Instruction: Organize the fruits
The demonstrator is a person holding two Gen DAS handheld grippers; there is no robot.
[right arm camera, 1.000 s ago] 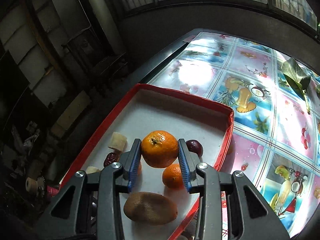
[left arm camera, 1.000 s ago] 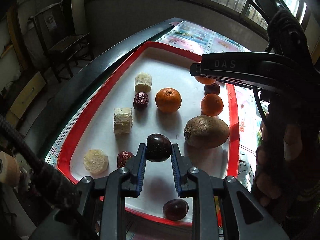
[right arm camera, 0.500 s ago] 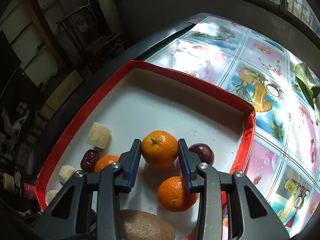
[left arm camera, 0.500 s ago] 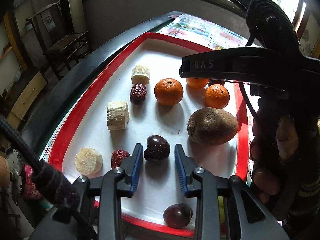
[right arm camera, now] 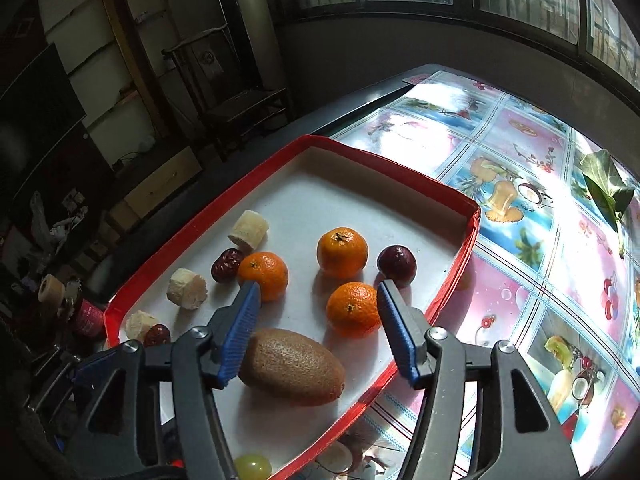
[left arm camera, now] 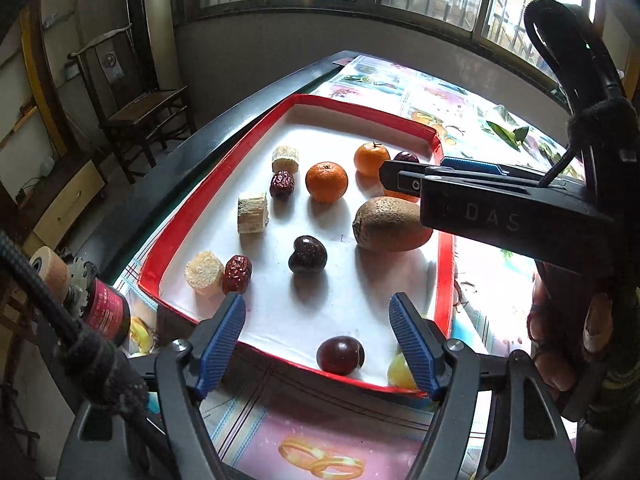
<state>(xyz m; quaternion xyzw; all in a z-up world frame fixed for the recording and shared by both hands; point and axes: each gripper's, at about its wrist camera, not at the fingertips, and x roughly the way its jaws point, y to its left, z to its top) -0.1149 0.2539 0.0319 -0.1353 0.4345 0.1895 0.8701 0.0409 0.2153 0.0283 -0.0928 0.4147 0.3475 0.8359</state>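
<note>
A red-rimmed white tray [left arm camera: 176,236] holds the fruit. My left gripper [left arm camera: 317,304] hangs over the tray's near end, its jaws opening with nothing between the pads. A dark cherry [left arm camera: 308,254] lies free just beyond it, and another cherry [left arm camera: 340,355] lies by the near rim. My right gripper [right arm camera: 318,286] is also opening and presses on nothing. An orange [right arm camera: 343,252] sits beyond its tips, a second orange [right arm camera: 353,310] lies low between its fingers, and a third orange [right arm camera: 264,274] is at the left fingertip. A kiwi [right arm camera: 294,366] lies under the left finger.
Red dates [left arm camera: 282,185] [left arm camera: 237,274], pale cut chunks [left arm camera: 252,212] [left arm camera: 204,272], a dark plum [right arm camera: 397,265] and a green grape [right arm camera: 252,466] share the tray. A red can [left arm camera: 102,312] stands left of it. Green leaves [right arm camera: 608,188] lie on the fruit-print tablecloth [right arm camera: 520,280]. A wooden chair [left arm camera: 140,108] stands beyond the table's edge.
The left gripper opened, let go of the dark cherry and drew back. The right gripper opened off the orange, set it on the tray and pulled back too.
</note>
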